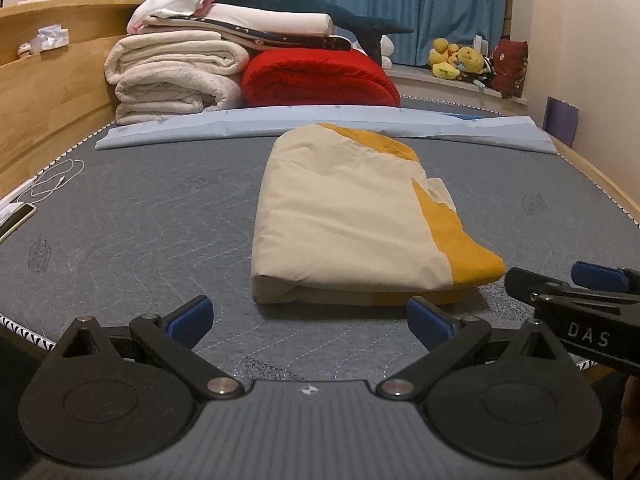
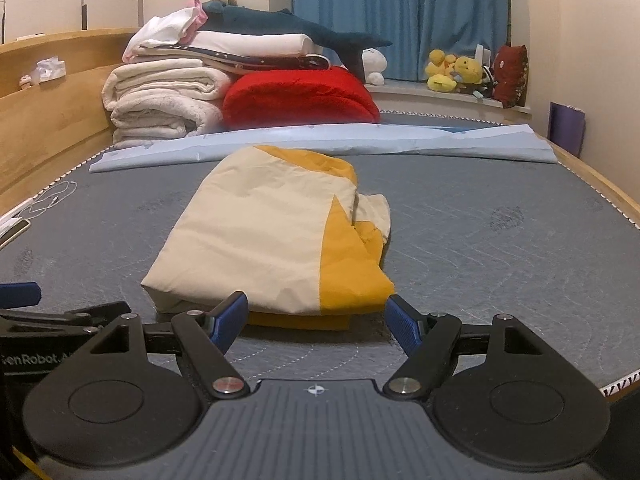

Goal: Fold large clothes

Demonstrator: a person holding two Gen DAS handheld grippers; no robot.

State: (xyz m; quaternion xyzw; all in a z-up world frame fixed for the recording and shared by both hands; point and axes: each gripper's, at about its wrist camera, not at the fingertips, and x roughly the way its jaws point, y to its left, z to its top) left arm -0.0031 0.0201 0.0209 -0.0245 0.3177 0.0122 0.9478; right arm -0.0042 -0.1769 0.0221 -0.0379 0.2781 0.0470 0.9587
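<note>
A folded cream and yellow cloth (image 1: 352, 216) (image 2: 272, 236) lies on the grey mattress (image 1: 140, 220) (image 2: 500, 248), its thick folded edge facing me. My left gripper (image 1: 310, 320) is open just short of that near edge, blue pads wide apart, nothing between them. My right gripper (image 2: 316, 322) is open too, its pads on either side of the cloth's near yellow corner without pressing it. The right gripper's finger (image 1: 592, 300) shows at the right edge of the left wrist view. The left gripper's blue fingertip (image 2: 18, 295) shows at the left edge of the right wrist view.
A light blue sheet (image 1: 320, 126) (image 2: 320, 142) lies folded across the bed behind the cloth. Beyond it are stacked white blankets (image 1: 172, 76), a red blanket (image 1: 320, 76) and a plush shark (image 1: 304, 4). A wooden bed frame (image 1: 48, 92) runs along the left, with a phone (image 1: 16, 218) and white cable (image 1: 56, 180).
</note>
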